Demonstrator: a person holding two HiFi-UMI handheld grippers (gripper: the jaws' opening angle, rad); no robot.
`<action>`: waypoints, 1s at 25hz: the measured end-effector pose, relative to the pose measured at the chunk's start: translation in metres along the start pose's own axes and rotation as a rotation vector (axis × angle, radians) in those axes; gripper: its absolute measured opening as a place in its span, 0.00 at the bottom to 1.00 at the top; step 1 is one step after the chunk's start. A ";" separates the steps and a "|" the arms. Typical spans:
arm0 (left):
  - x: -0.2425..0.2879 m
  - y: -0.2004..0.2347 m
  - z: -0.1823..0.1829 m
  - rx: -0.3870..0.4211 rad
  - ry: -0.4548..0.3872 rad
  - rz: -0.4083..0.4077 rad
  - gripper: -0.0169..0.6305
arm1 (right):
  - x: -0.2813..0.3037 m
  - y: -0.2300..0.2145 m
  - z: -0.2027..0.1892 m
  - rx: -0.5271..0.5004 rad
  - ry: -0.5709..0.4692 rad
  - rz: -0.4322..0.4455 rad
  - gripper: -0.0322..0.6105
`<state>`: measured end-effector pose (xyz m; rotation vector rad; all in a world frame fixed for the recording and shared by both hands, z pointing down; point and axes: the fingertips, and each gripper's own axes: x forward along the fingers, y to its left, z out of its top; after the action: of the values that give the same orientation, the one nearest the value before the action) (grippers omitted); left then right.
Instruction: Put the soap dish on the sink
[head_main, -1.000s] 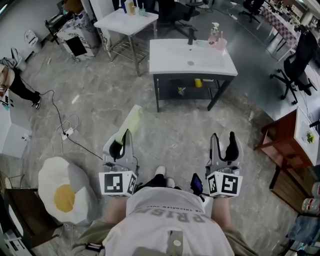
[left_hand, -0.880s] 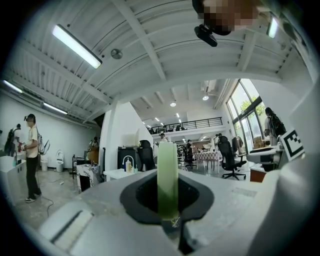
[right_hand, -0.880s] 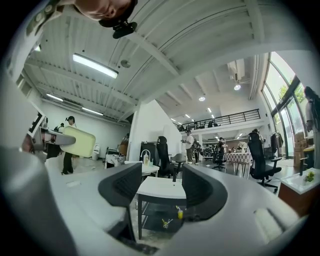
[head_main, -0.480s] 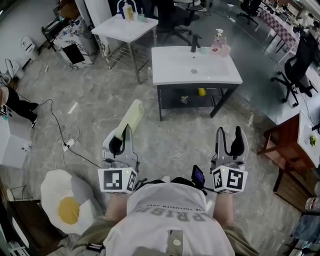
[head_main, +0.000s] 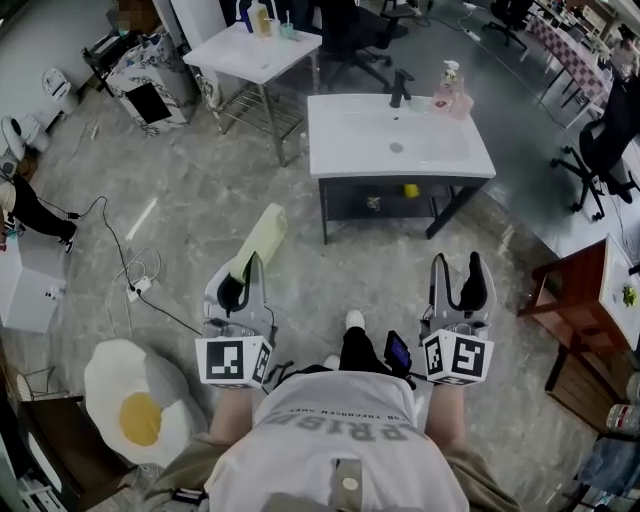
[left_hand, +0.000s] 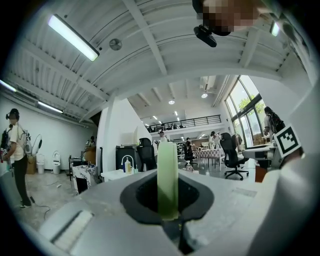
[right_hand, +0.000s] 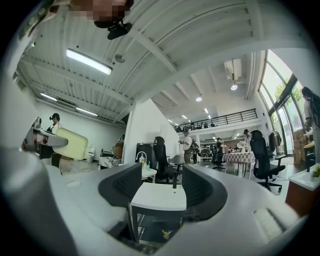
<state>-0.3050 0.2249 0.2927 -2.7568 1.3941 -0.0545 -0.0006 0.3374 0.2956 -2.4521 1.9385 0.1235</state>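
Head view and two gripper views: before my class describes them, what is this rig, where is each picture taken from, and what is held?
There is no robot: a person wears a head camera and holds a two-jaw gripper in each hand. The head view looks down on both grippers, the floor and a white sink ahead, with a black tap and a pink pump bottle at its back edge. Each gripper view looks along that gripper's own jaws. The left gripper is shut on a pale green soap dish, seen edge-on in its own view. The right gripper is open and empty; the sink shows far off between its jaws.
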 end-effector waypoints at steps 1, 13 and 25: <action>0.007 0.002 -0.001 0.002 0.001 0.006 0.06 | 0.009 -0.002 -0.002 0.001 0.001 0.007 0.43; 0.120 -0.023 0.017 -0.008 -0.019 0.023 0.06 | 0.115 -0.063 -0.017 0.033 0.001 0.054 0.43; 0.189 -0.034 0.007 -0.013 0.023 0.041 0.06 | 0.185 -0.085 -0.029 0.036 0.025 0.125 0.43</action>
<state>-0.1652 0.0935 0.2894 -2.7457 1.4612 -0.0758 0.1254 0.1762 0.3082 -2.3211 2.0838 0.0590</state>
